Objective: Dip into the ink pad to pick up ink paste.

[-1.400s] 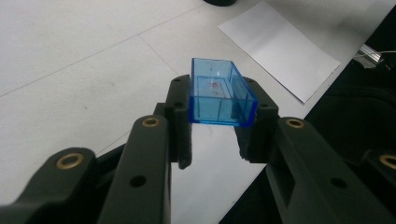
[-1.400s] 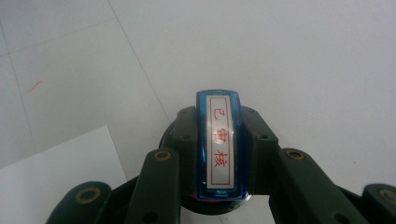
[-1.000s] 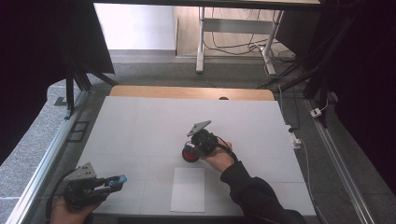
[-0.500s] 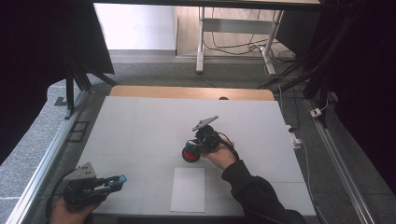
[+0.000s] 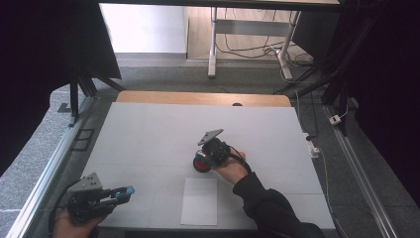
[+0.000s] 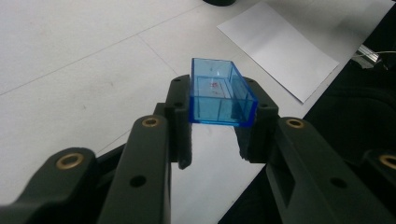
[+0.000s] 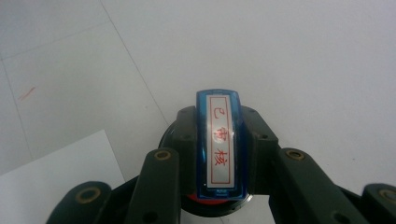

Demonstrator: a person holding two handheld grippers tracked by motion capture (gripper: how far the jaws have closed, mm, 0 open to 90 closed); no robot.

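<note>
Between the black jaws of the right claw (image 7: 219, 154) sits a blue stamp (image 7: 219, 144), pinched on both sides; its white label carries red characters inside a red frame, readable in the right gripper view, while the high view gives a dark round ink pad with red (image 5: 202, 163) under the right claw (image 5: 207, 157), mid-worktop. Right hand (image 5: 229, 168) reaches in from below, sleeve dark, claw pointing down. Left claw (image 6: 219, 122) pinches a clear blue cap (image 6: 220, 95), open side up, a faint red mark inside; the high view places it at the near left of the white worktop (image 5: 148, 134), held about level. White paper sheet (image 5: 199, 201) lies flat at the near edge between both hands.
</note>
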